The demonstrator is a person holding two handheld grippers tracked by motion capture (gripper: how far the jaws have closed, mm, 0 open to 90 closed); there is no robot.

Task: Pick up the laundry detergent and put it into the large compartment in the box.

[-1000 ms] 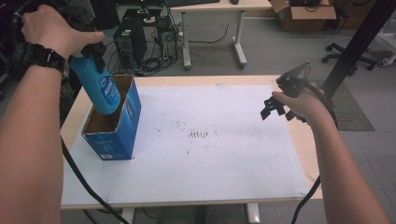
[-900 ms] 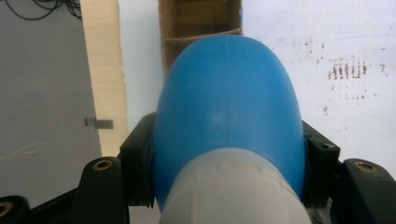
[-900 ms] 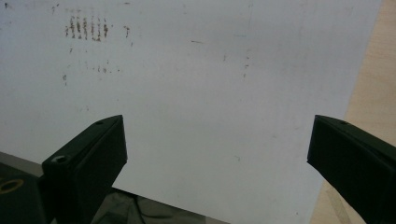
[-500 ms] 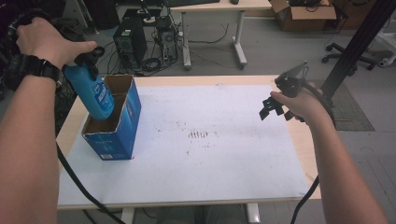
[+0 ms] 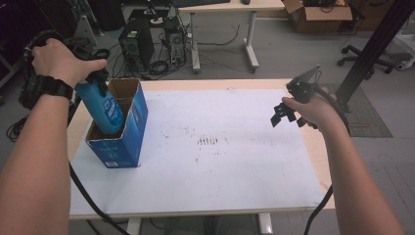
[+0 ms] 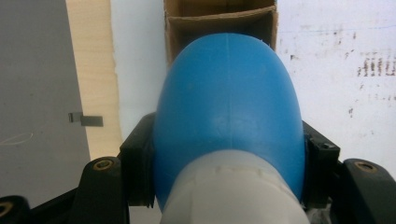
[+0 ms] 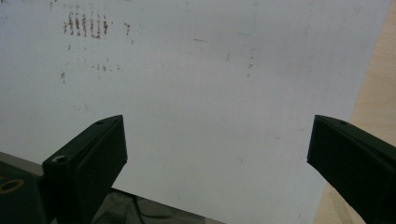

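Observation:
A blue bottle [image 5: 103,108] with a white label and a pale cap end [image 6: 233,191] stands tilted with its lower part inside an open blue cardboard box [image 5: 128,128] at the table's left. My left gripper [image 5: 93,78] is shut on the bottle's upper part; in the left gripper view both black jaws press the bottle [image 6: 229,107] from the sides, above the box opening [image 6: 219,16]. My right gripper [image 5: 288,113] hovers open over the right side of the white sheet, its jaws wide apart around nothing [image 7: 217,154].
A white sheet [image 5: 220,166] with brown smudges [image 5: 211,142] covers the wooden table [image 5: 315,147]. Computer towers and cables [image 5: 147,44] sit on the floor behind, with a desk leg [image 5: 252,34] and a black stand [image 5: 367,54] at right.
My left gripper has carried the blue bottle slightly left and down, so it sits deeper in the box. The right gripper has stayed nearly still.

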